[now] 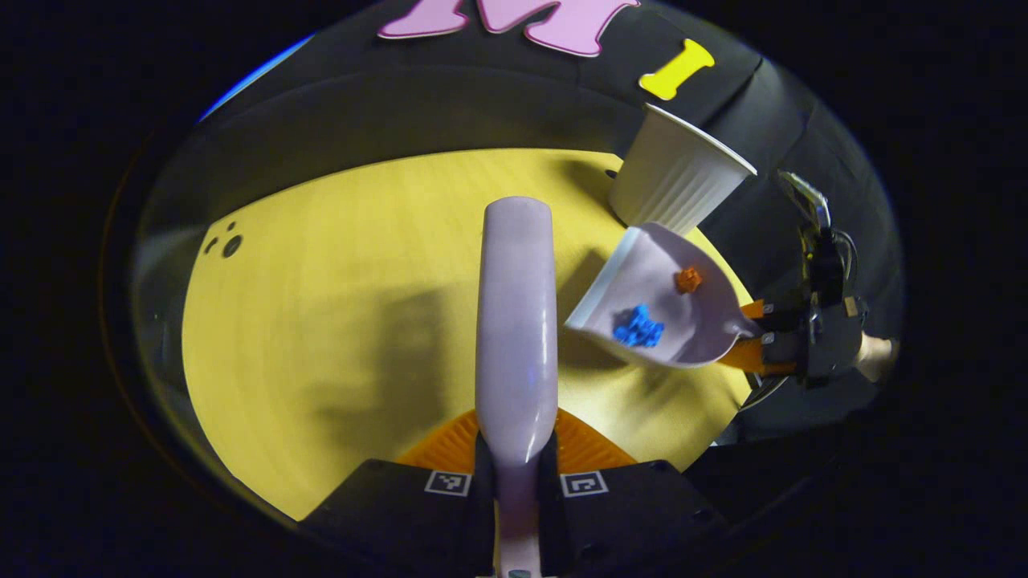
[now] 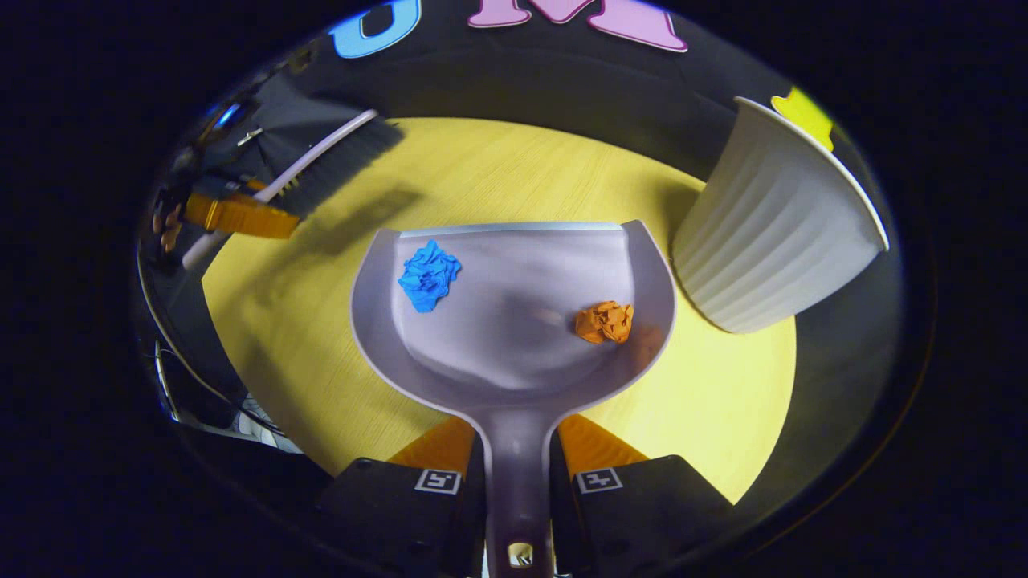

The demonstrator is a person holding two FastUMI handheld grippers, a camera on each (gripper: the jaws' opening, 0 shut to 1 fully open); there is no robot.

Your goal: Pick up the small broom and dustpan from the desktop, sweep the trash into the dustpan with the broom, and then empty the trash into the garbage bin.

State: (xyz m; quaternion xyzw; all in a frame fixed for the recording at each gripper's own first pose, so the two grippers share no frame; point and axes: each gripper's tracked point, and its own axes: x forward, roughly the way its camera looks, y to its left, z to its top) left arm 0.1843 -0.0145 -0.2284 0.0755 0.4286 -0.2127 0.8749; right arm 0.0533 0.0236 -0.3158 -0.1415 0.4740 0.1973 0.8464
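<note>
My left gripper is shut on the handle of the pale broom, which points away over the yellow table. The broom shows dark bristles in the right gripper view, with the left gripper on its handle. My right gripper is shut on the handle of the pale dustpan. A blue paper wad and an orange paper wad lie in the pan. In the left gripper view the dustpan hangs tilted above the table, just in front of the white ribbed bin.
The yellow wooden table is round-edged, with dark cloth walls behind it. The white bin stands at the table's far right, close to the dustpan's right edge. A few small dark holes mark the table's left side.
</note>
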